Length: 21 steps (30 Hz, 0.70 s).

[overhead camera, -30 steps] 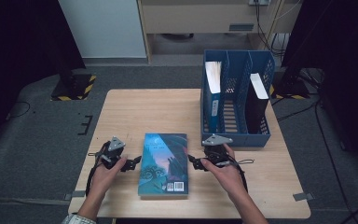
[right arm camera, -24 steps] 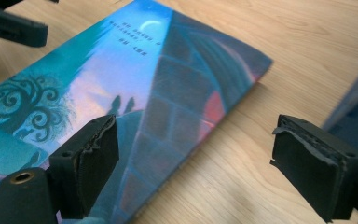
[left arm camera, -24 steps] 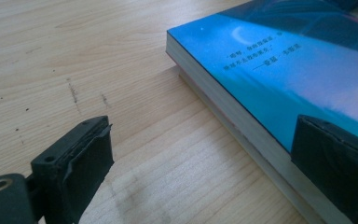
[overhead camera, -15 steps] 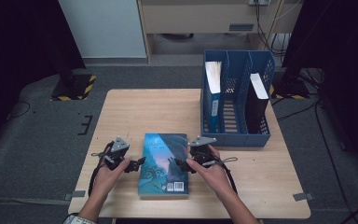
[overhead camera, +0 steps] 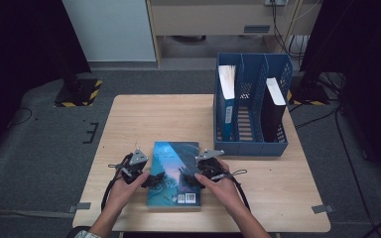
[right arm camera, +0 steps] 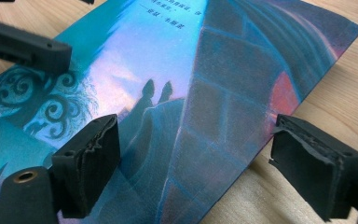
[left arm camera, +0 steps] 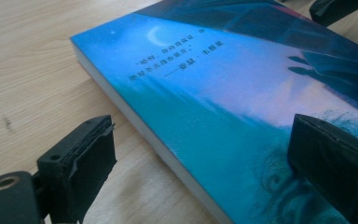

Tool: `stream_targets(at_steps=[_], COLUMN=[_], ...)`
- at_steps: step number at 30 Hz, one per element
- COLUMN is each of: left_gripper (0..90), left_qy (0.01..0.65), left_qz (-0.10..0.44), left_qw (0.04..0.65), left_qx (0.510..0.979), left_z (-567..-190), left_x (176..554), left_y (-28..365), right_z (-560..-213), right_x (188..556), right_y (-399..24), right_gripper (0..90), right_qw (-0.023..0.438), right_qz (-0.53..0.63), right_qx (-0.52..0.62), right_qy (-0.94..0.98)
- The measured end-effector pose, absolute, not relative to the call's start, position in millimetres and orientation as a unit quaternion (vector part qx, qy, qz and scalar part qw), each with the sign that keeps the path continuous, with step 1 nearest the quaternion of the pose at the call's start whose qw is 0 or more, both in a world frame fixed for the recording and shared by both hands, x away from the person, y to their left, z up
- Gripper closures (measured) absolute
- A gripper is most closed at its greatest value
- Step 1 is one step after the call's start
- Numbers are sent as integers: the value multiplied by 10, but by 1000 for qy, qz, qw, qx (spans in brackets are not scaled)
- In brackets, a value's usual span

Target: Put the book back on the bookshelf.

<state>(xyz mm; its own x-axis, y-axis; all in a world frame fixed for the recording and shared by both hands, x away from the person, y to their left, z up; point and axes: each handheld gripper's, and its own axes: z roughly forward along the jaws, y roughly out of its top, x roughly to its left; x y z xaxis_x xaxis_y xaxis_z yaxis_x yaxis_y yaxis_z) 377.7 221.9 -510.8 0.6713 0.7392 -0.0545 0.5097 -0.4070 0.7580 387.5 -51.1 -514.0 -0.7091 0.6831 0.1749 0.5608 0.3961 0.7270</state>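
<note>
The teal-and-blue paperback book lies flat on the pale wooden table, long axis running away from the person. Left gripper and right gripper, jaws spread, each straddle one long edge, nothing pinched yet.

One book lies on one table beside one blue file rack holding two upright books; two grippers flank it.
</note>
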Motion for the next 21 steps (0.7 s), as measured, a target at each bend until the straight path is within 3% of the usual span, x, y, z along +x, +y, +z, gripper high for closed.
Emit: stream_targets(at_steps=[12, 21], left_gripper=[77, 74], left_qy=[386, 374], left_qz=[93, 81], left_qw=[409, 418], left_qx=[822, 824], left_z=[-5164, -5188], left_x=[3812, 3880], left_y=[2227, 2233], right_z=[-5208, -5297], right_x=[3863, 3913], right_y=[-558, -640], right_gripper=[128, 111], right_qw=[54, 0], right_qz=[419, 433], right_qx=[392, 418], right_qy=[817, 799])
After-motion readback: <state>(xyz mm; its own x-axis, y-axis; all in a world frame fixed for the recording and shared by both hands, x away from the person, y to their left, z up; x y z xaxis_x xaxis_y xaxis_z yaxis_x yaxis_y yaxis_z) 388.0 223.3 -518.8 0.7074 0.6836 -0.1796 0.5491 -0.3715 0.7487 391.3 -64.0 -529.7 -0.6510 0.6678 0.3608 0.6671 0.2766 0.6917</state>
